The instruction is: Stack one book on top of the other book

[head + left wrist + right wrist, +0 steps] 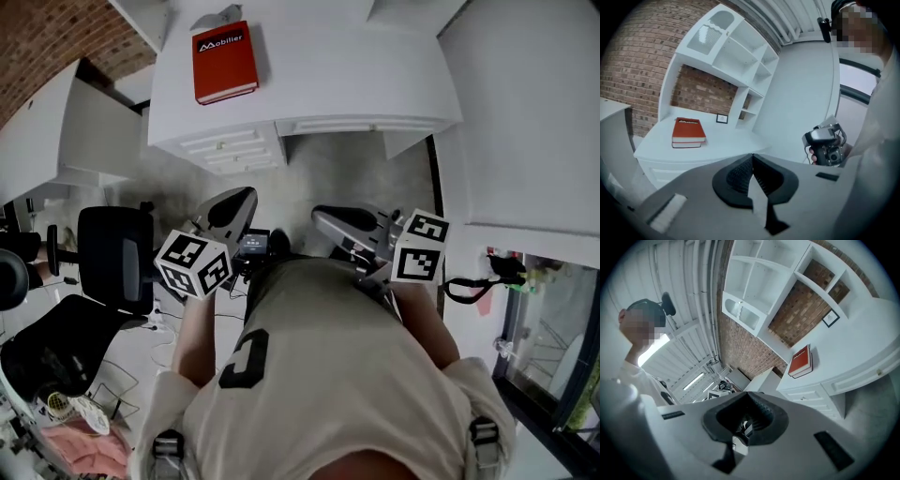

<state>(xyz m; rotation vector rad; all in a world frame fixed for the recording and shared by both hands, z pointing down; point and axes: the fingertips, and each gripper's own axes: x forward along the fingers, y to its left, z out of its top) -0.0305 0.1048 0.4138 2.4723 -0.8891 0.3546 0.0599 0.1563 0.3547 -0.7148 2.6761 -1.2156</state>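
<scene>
Two red books (pixel 225 63) lie stacked one on the other on the white desk (pixel 356 75), near its back left. The stack also shows in the left gripper view (pixel 688 132) and the right gripper view (pixel 801 361). My left gripper (pixel 234 204) and right gripper (pixel 335 221) are held close to the person's chest, well back from the desk and far from the books. Both have their jaws shut with nothing between them: the left gripper (pixel 753 157) points toward the desk, and the right gripper (pixel 749 400) points level. The right gripper (pixel 827 143) appears in the left gripper view.
The desk has drawers (pixel 234 150) under its front edge and a white shelf unit (pixel 736 61) behind it against a brick wall. A small framed picture (pixel 722 118) stands on the desk. A black office chair (pixel 112 258) is on the floor at the left.
</scene>
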